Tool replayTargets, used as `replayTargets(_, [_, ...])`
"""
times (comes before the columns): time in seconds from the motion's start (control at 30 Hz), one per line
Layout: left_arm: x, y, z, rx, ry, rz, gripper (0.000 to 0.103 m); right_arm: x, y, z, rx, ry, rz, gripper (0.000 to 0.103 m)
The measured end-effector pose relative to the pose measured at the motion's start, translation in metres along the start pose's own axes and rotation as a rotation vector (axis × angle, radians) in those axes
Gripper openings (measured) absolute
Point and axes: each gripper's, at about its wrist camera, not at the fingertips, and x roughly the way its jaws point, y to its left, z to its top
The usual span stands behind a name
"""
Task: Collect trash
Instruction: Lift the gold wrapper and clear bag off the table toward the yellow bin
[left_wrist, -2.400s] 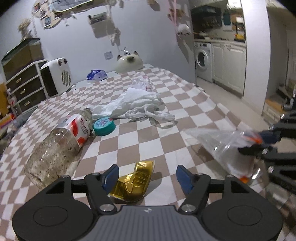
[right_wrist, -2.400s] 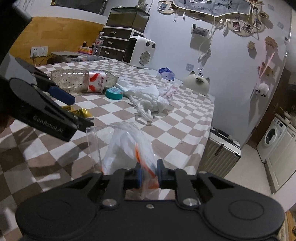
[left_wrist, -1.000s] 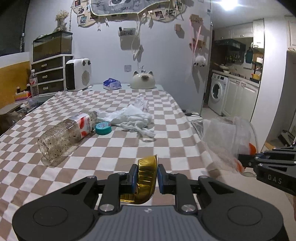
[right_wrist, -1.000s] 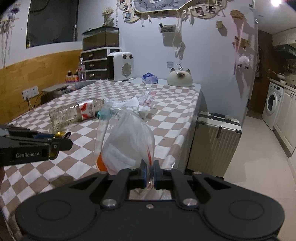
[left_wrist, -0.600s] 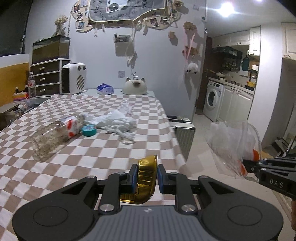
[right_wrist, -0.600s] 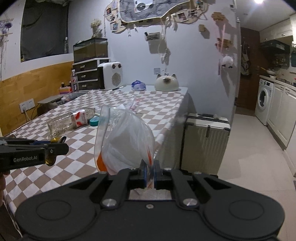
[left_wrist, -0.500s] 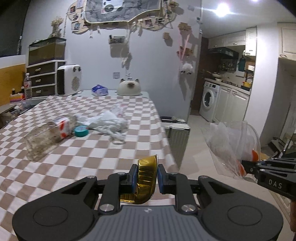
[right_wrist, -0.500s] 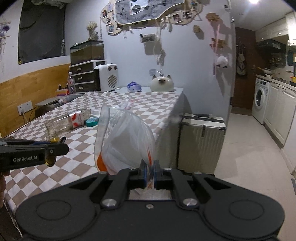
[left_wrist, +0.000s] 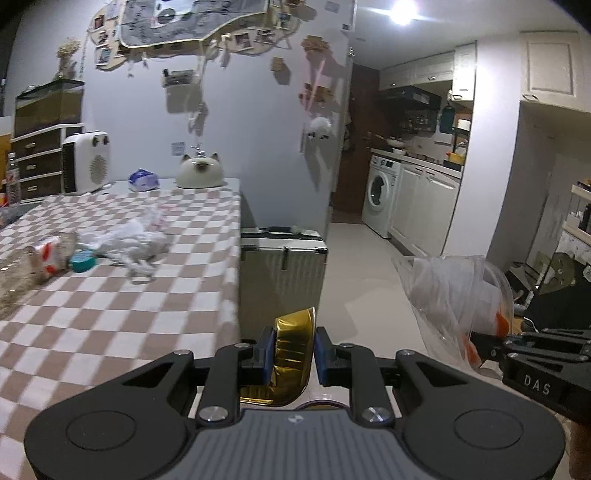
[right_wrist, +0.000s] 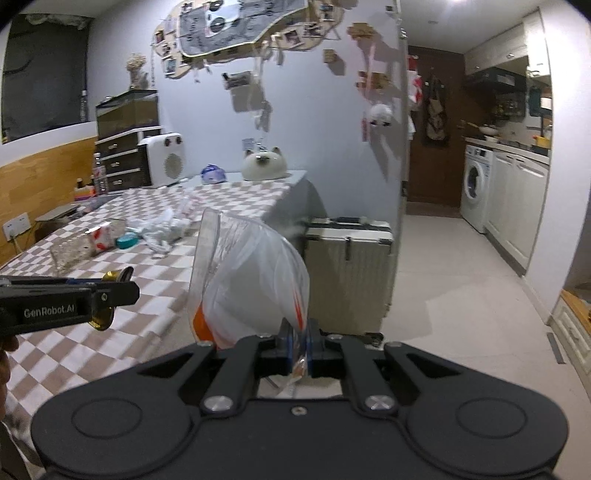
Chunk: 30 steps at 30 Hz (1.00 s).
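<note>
The checkered surface (left_wrist: 110, 314) is filling the view from 7 to 10 o'clock, with a plastic bottle (left_wrist: 44, 258), a teal cap (left_wrist: 82, 263) and crumpled white wrappers (left_wrist: 136, 245) lying on it. The right claw (right_wrist: 298, 345) is pinching a clear plastic bag (right_wrist: 255, 284) at 12 o'clock. The left claw (left_wrist: 294, 350) is clenching a crushed gold foil tray (left_wrist: 293, 347) past the surface's edge.
</note>
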Motion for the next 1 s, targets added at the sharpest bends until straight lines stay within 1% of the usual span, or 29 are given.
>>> replayTargets(0.13, [0.021, -0.020, -0.005, 0.010, 0.014, -0.029, 0.024, 0.002, -0.021, -0.008, 0.017, 0.009, -0.040, 0.007])
replayTargets(0.23, [0.043, -0.034, -0.010, -0.002, 0.036, -0.051, 0.024, 0.009, -0.039, -0.015, 0.034, 0.025, -0.075, 0.007])
replayTargets(0.37, [0.080, -0.054, -0.016, -0.012, 0.053, -0.054, 0.024, 0.024, -0.065, -0.024, 0.074, 0.054, -0.115, 0.007])
replayTargets(0.5, [0.127, -0.069, -0.025, -0.034, 0.110, -0.075, 0.024, 0.052, -0.093, -0.035, 0.126, 0.098, -0.151, 0.007])
replayTargets(0.63, [0.174, -0.074, -0.037, -0.057, 0.152, -0.076, 0.024, 0.086, -0.115, -0.047, 0.178, 0.141, -0.175, 0.007])
replayTargets(0.73, [0.213, -0.073, -0.052, -0.086, 0.190, -0.078, 0.024, 0.118, -0.127, -0.060, 0.226, 0.176, -0.186, 0.007])
replayTargets(0.83, [0.250, -0.068, -0.069, -0.112, 0.238, -0.083, 0.024, 0.154, -0.137, -0.079, 0.282, 0.222, -0.192, 0.007])
replayTargets(1.0, [0.307, -0.055, -0.107, -0.163, 0.321, -0.089, 0.024, 0.218, -0.146, -0.119, 0.364, 0.327, -0.201, 0.007])
